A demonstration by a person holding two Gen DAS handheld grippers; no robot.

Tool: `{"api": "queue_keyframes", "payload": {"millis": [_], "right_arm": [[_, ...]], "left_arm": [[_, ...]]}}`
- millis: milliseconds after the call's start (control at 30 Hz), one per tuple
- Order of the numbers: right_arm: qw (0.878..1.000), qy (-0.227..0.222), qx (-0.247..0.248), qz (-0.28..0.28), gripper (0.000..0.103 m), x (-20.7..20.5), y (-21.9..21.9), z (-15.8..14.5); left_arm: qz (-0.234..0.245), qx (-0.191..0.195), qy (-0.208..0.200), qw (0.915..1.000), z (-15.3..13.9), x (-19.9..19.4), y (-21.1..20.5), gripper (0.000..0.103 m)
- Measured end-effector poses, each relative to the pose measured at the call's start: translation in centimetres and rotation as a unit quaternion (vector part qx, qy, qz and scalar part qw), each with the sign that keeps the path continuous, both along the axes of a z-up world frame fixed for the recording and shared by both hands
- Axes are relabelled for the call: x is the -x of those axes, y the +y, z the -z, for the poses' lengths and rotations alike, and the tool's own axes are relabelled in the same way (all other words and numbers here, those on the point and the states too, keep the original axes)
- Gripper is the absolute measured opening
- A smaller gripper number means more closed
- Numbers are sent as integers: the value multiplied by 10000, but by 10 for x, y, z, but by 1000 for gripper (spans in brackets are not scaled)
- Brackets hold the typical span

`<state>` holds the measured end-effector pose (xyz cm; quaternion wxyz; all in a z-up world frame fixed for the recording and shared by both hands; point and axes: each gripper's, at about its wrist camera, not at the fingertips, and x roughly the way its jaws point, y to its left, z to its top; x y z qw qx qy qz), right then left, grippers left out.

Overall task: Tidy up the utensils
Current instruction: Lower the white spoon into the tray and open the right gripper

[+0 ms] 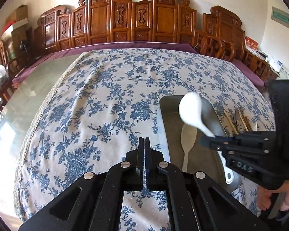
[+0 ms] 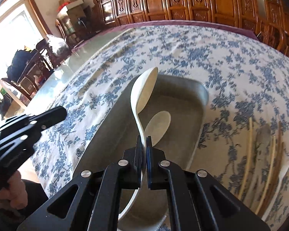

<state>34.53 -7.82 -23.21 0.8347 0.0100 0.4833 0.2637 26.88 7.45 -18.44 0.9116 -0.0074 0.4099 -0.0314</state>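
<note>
My right gripper (image 2: 144,144) is shut on the handle of a white ladle (image 2: 142,90), held above a grey metal tray (image 2: 202,104) on the floral tablecloth. A flat pale rice paddle (image 2: 160,125) lies inside the tray. In the left wrist view the ladle (image 1: 192,111) hangs over the tray (image 1: 167,104), pinched by the right gripper (image 1: 208,141), with the paddle (image 1: 187,140) below it. My left gripper (image 1: 144,140) is shut with nothing in it, just left of the tray. Chopsticks (image 2: 248,154) and a spoon lie on the cloth right of the tray.
The blue floral tablecloth (image 1: 98,100) covers most of a glass-topped table, whose bare glass (image 1: 28,96) shows at the left. Carved wooden chairs (image 1: 125,21) line the far side. A person's hand (image 1: 267,200) grips the right tool; another hand (image 2: 11,192) holds the left one.
</note>
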Motion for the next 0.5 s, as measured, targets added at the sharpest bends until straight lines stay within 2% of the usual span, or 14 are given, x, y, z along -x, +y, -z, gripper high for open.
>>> {"api": "queue_keyframes", "payload": {"millis": [100, 367, 433, 500], "right_arm": [[10000, -32, 35, -13, 10, 1, 4, 1], [9994, -245, -243, -42, 10, 4, -16, -18], [9991, -391, -183, -4, 10, 9, -28, -28], [9983, -572, -109, 100, 10, 15, -49, -39]], "left_arm": [[33, 8, -20, 10000, -1, 1, 0, 0], [186, -67, -66, 9998, -4, 4, -13, 1], [223, -20, -61, 9997, -4, 5, -17, 2], [284, 11, -67, 9996, -5, 5, -24, 8]]}}
